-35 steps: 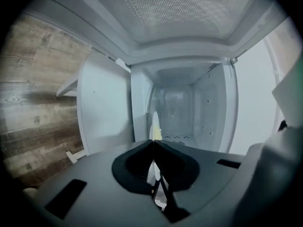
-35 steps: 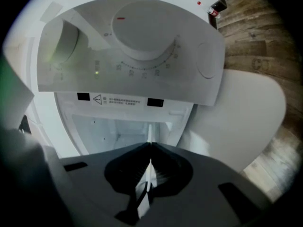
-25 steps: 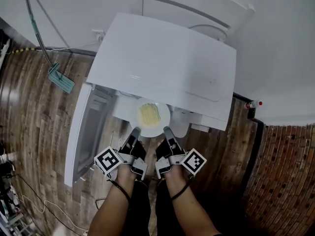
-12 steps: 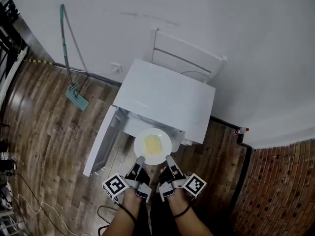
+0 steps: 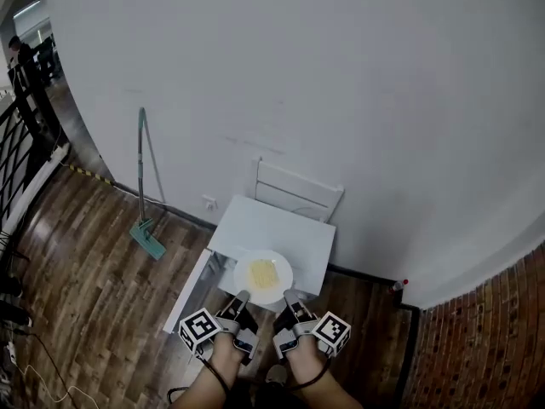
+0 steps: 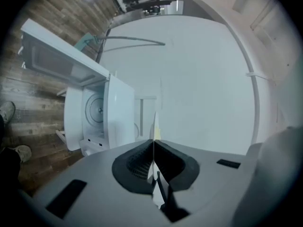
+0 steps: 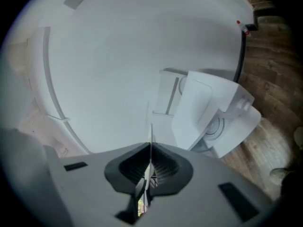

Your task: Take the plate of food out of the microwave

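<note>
My left gripper [image 5: 241,298] has its jaws pinched narrow on the near rim of the white plate [image 5: 263,277]; my right gripper [image 5: 289,297] grips the same rim just beside it, jaws equally narrow. In each gripper view the plate shows edge-on, a thin white line running out from between my pads. The plate is out of the microwave [image 5: 277,233], held between my two grippers; from the head view it lies over the oven's front edge. A yellow heap of food [image 5: 262,273] sits at the plate's middle. The microwave door [image 5: 192,290] hangs open on my left, and the left gripper view looks into the cavity with its round turntable [image 6: 94,110] bare. A white chair [image 5: 296,192] stands behind the microwave against the pale wall [image 5: 324,75]. A mop [image 5: 145,220] leans on that wall further left, its head on the wooden floor [image 5: 85,288]. A small red-capped bottle [image 5: 398,285] stands at the wall's foot on my right.
</note>
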`<move>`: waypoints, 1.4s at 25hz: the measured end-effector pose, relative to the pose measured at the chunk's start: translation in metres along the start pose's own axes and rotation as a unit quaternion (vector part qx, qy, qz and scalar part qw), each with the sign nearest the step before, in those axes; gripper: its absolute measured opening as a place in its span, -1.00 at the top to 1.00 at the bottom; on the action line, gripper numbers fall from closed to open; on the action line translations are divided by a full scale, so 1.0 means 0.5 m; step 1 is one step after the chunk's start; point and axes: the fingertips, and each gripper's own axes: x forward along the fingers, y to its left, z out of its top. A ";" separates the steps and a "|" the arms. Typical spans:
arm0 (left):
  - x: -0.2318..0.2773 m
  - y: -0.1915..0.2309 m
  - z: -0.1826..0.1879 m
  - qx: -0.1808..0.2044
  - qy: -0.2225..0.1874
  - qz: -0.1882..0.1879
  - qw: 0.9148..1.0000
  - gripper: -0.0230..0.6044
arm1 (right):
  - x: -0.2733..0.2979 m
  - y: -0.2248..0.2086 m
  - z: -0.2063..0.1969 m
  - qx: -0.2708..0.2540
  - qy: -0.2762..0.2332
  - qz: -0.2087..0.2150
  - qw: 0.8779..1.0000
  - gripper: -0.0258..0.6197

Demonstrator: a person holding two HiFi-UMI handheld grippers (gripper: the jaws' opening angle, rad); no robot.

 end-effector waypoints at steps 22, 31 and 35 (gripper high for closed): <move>-0.069 -0.286 -0.004 0.047 0.007 -0.047 0.998 0.90 | -0.048 0.291 0.007 0.002 -0.005 0.062 0.998 0.85; -0.073 -0.278 -0.009 0.055 0.006 -0.043 0.998 0.90 | -0.053 0.285 0.004 -0.005 -0.002 0.064 0.998 0.85; -0.079 -0.276 -0.002 0.057 0.005 -0.043 0.997 0.90 | -0.051 0.288 -0.005 -0.005 -0.001 0.068 0.998 0.85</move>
